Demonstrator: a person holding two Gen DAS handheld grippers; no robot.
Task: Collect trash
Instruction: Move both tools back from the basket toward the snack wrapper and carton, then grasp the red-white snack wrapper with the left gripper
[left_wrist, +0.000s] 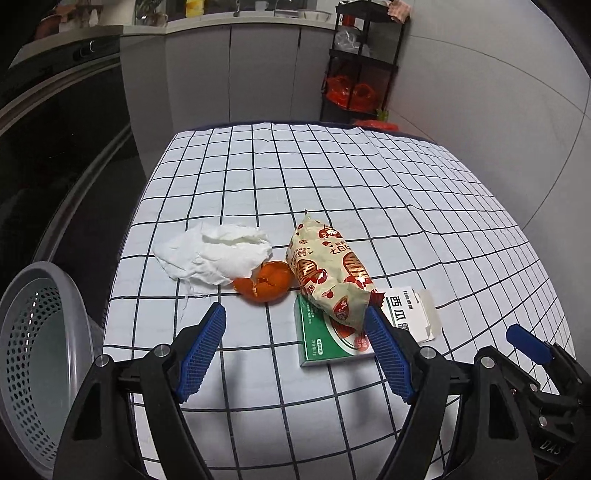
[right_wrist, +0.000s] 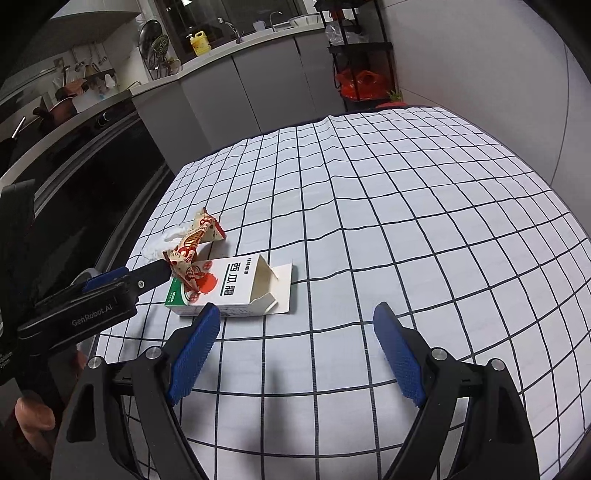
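Note:
On the checked tablecloth lie a crumpled white tissue, an orange peel, a cream-and-red snack wrapper and a green-and-white carton with its flap open. My left gripper is open just short of the peel and wrapper, holding nothing. My right gripper is open and empty, just short of the carton, which lies on its side with the wrapper resting on its left end. The left gripper shows from the side at the left of the right wrist view.
A grey perforated bin stands beside the table's left edge. Dark oven fronts and grey cabinets lie beyond. A black shelf rack with red bags stands at the far right corner.

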